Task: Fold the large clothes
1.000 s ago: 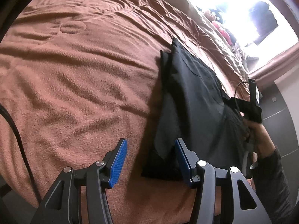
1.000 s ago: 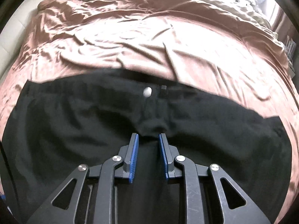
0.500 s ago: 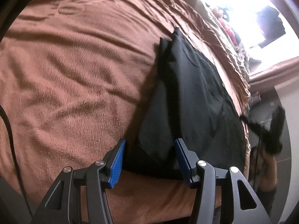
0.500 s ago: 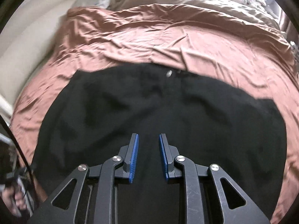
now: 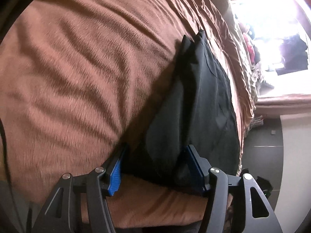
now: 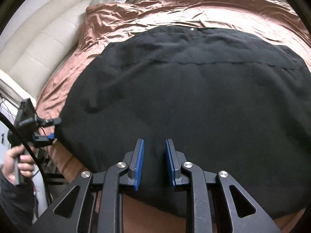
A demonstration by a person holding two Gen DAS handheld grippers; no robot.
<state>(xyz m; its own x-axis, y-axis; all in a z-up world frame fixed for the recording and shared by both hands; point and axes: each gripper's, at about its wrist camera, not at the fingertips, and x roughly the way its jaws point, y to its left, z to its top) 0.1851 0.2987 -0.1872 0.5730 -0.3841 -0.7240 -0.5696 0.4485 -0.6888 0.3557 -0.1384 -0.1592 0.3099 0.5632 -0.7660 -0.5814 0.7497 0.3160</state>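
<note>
Now the black garment (image 6: 184, 97) lies spread flat on the brown bedspread (image 6: 136, 21), near the bed's front edge, with a small button at its far hem; the left gripper (image 5: 155, 167) has its jaws apart around the garment's near corner and they have just been widening, blue pads not pressing the cloth; the right gripper (image 6: 154, 163) hovers over the near edge, jaws narrowly apart with nothing pinched; a person's hand (image 6: 15, 165) holds the left gripper's handle beside the cream padded headboard (image 6: 44, 38).

Left tongs (image 5: 153, 167) have just been opening, cloth between them; right tongs (image 6: 154, 163) narrowly parted, gripping nothing.
</note>
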